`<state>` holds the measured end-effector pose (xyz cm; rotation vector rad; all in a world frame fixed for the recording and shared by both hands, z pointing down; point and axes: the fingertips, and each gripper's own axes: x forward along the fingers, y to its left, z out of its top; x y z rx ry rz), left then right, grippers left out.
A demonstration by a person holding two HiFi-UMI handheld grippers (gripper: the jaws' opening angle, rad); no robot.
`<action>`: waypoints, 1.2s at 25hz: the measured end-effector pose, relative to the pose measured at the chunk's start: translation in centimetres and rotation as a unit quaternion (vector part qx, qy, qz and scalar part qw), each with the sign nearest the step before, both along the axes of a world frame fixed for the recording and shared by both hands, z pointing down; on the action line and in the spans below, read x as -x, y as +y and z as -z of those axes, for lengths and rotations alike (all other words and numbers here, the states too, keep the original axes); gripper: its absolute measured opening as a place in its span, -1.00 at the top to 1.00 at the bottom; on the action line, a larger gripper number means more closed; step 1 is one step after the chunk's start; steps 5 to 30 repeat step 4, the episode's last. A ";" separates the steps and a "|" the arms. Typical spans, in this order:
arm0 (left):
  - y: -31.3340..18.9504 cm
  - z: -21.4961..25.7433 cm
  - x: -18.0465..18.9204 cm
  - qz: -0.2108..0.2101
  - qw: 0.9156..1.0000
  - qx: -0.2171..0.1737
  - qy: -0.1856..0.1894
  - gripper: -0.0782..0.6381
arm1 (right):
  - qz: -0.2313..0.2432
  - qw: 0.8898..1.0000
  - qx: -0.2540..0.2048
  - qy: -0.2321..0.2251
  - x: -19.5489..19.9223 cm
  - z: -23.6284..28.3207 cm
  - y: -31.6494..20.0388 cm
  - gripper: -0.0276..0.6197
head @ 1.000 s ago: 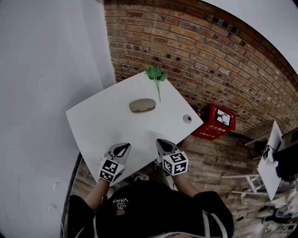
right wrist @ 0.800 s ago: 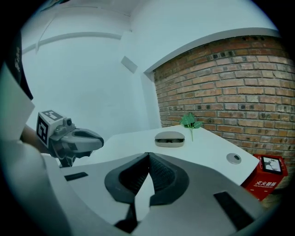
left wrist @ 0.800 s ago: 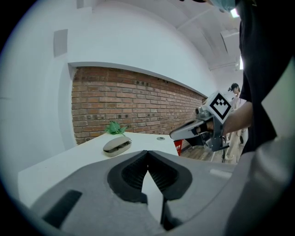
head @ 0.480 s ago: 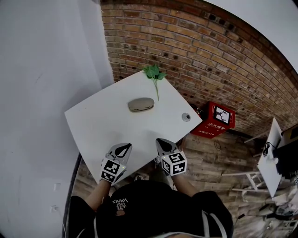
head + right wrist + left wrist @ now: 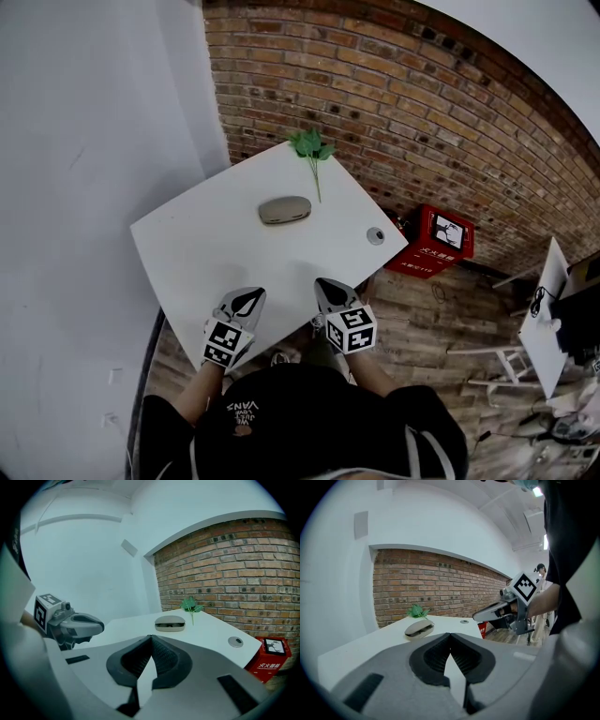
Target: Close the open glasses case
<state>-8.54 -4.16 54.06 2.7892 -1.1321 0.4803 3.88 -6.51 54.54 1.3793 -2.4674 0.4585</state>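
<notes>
A taupe oval glasses case (image 5: 285, 209) lies on the far half of the white table (image 5: 206, 246), its lid slightly ajar with a dark slit along the front; it also shows as the case (image 5: 419, 628) and the case (image 5: 170, 623). My left gripper (image 5: 249, 298) hovers over the table's near edge, shut and empty, with its jaw tips meeting (image 5: 450, 634). My right gripper (image 5: 329, 290) is beside it at the near right edge, also shut and empty, tips together (image 5: 151, 637). Both grippers point toward the case, well short of it.
A green leafy sprig (image 5: 312, 151) lies at the table's far corner by the brick wall. A small round grey disc (image 5: 376, 236) sits near the right edge. A red box (image 5: 435, 244) stands on the floor to the right. White wall on the left.
</notes>
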 end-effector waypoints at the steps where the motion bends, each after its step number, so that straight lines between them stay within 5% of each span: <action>1: -0.1 0.0 0.1 0.002 1.000 0.001 0.000 0.76 | -0.001 1.000 0.000 0.000 -0.1 0.0 -0.1 0.92; 30: -0.3 -0.2 0.1 0.005 1.000 0.004 -0.001 0.76 | -0.004 1.000 -0.001 0.000 -0.3 0.0 -0.3 0.92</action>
